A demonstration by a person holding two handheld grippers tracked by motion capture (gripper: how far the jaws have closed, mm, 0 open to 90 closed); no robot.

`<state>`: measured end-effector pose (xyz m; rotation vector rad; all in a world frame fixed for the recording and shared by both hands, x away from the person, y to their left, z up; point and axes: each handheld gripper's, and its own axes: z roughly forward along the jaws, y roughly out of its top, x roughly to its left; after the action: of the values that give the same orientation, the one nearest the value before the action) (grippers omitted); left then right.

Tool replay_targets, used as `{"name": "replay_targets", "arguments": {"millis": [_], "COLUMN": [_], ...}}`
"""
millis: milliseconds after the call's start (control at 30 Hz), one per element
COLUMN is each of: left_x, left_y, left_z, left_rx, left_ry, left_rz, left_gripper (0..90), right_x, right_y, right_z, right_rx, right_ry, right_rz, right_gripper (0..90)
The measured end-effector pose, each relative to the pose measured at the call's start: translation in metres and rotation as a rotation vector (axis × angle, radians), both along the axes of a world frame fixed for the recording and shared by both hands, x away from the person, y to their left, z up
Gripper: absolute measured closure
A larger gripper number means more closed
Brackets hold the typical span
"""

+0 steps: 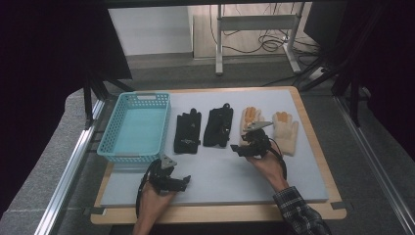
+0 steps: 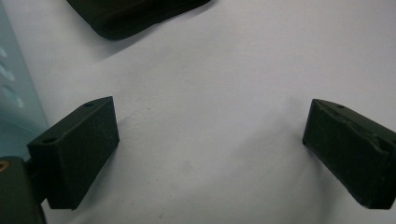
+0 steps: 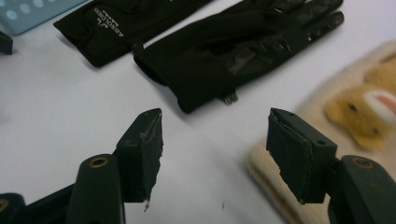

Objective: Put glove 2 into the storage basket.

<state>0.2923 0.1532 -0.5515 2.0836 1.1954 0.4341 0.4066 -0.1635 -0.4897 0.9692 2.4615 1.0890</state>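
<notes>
Two black gloves (image 1: 187,131) (image 1: 218,127) and two cream gloves with orange patches (image 1: 250,122) (image 1: 286,131) lie in a row on the white mat (image 1: 215,171). My right gripper (image 1: 238,147) hovers open over the cuff of the left cream glove (image 3: 327,116), just right of the second black glove (image 3: 233,51). Its jaws stand wide apart with nothing between them. My left gripper (image 1: 186,180) rests open near the mat's front left, below the first black glove (image 2: 130,16), over bare mat.
A turquoise plastic basket (image 1: 134,125) stands at the left of the mat, its corner (image 2: 14,98) close beside my left gripper. The wooden table edge (image 1: 220,213) runs along the front. Metal rails flank the table.
</notes>
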Motion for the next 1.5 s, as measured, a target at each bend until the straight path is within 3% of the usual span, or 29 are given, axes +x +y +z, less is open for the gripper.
{"name": "replay_targets", "arguments": {"millis": [367,800,1000,1133,1200,1333,1433,1500], "left_x": [0.0,0.0,0.0,0.0,0.0,0.0,0.0,0.0], "left_y": [0.0,0.0,0.0,0.0,0.0,0.0,0.0,0.0], "left_z": [0.0,0.0,0.0,0.0,0.0,0.0,0.0,0.0], "left_rx": [-0.002,-0.003,-0.005,-0.005,-0.005,-0.005,-0.005,-0.004], "left_ry": [0.002,0.0,0.0,0.0,0.0,-0.001,-0.001,-0.001], "left_rz": [0.0,0.002,0.002,0.002,0.002,0.003,0.003,0.003], "left_gripper": [4.1,4.3,4.3,4.3,4.3,4.4,4.4,4.4], "right_x": [0.035,0.08,0.096,0.104,0.106,0.103,0.1,0.098], "right_y": [0.027,0.052,0.065,0.074,0.074,0.075,0.077,0.077], "right_z": [-0.003,-0.012,-0.021,-0.031,-0.034,-0.033,-0.031,-0.03], "right_rx": [-0.025,-0.031,-0.062,-0.12,-0.115,-0.119,-0.119,-0.117], "right_ry": [-0.019,0.01,0.022,0.035,0.047,0.058,0.069,0.072], "right_rz": [0.006,-0.036,-0.056,-0.06,-0.066,-0.084,-0.083,-0.072], "right_gripper": [35.8,35.3,34.0,29.5,29.5,36.9,54.2,71.3]}}
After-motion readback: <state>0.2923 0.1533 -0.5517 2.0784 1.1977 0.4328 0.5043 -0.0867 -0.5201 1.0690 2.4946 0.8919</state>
